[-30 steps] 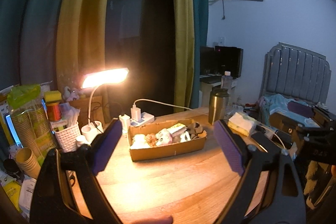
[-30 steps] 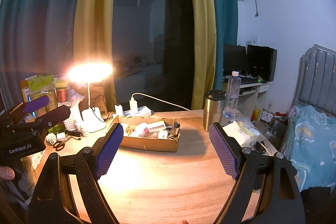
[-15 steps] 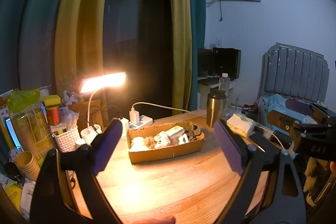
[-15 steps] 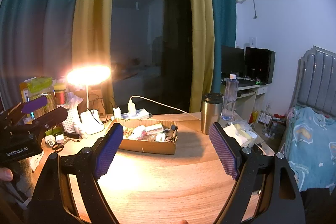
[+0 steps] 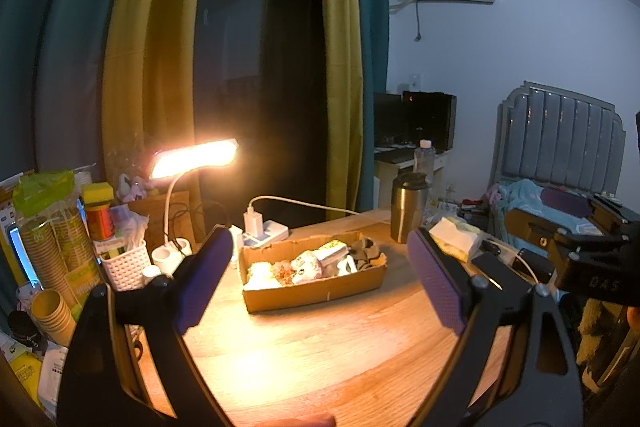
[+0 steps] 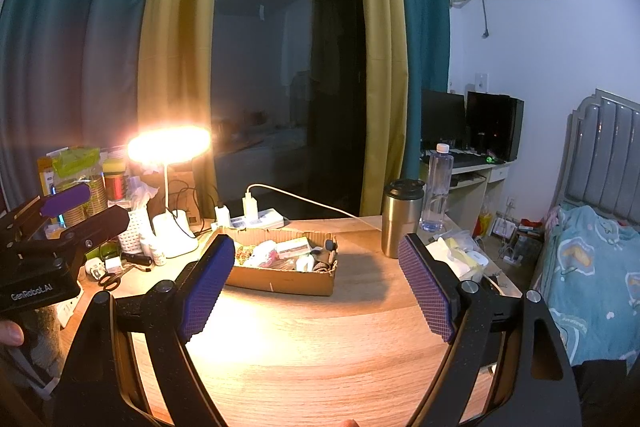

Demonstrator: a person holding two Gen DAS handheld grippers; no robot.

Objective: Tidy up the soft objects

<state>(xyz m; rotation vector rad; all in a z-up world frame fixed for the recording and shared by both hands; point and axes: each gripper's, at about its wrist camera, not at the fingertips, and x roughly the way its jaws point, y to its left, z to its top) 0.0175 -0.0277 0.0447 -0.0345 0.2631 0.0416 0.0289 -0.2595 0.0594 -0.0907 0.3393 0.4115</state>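
A shallow cardboard box [image 5: 316, 293] sits on the wooden table [image 5: 320, 351], holding several small soft items [image 5: 306, 263] in white, brown and dark tones. It also shows in the right wrist view [image 6: 280, 281]. My left gripper [image 5: 320, 283] is open and empty, raised well short of the box. My right gripper [image 6: 316, 283] is open and empty, also back from the box. Each gripper shows at the edge of the other's view: the right one [image 5: 592, 267], the left one [image 6: 60, 227].
A lit desk lamp [image 5: 192, 159] stands behind the box on the left, beside a white basket [image 5: 124, 265], paper cups [image 5: 52, 315] and a power strip [image 5: 264, 229]. A steel tumbler [image 5: 408, 207] and tissues [image 5: 456, 239] are at the right. A bed [image 6: 592, 267] lies beyond the table.
Both grippers have drawn slightly back and up from the table; the box looks a little smaller and lower. Both stay open and empty.
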